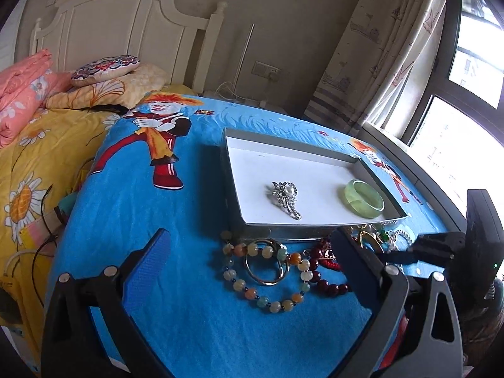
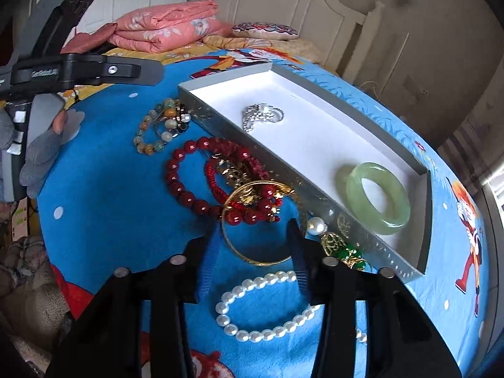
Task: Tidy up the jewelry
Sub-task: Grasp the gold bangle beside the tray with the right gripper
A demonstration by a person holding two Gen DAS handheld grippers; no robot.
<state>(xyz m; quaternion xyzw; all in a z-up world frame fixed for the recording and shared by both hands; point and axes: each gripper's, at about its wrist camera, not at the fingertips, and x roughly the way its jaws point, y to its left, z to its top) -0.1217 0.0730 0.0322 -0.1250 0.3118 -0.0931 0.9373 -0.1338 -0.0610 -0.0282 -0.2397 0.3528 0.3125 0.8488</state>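
Observation:
My right gripper [image 2: 252, 230] points down at the heap of jewelry. Its fingers stand a narrow gap apart, and the near rim of a thin gold bangle [image 2: 264, 263] lies in that gap without either pad pressing on it. A pearl bracelet [image 2: 252, 335] lies just below, with a red bead bracelet [image 2: 179, 186] to the left. My left gripper [image 1: 250, 236] is wide open over a multicoloured bead bracelet [image 1: 275, 306] and a silver ring [image 1: 266, 282]. The shallow white box [image 2: 283, 170] holds a silver brooch [image 2: 263, 115] and a green jade bangle [image 2: 389, 225].
A green and gold pendant [image 2: 343, 252] lies against the box's front wall. All of it rests on a blue cartoon cloth [image 1: 189, 330]. A gloved hand [image 2: 41, 154] holds the left gripper. A bed with folded pink bedding [image 2: 163, 28] lies behind, and a window [image 1: 456, 141] to the right.

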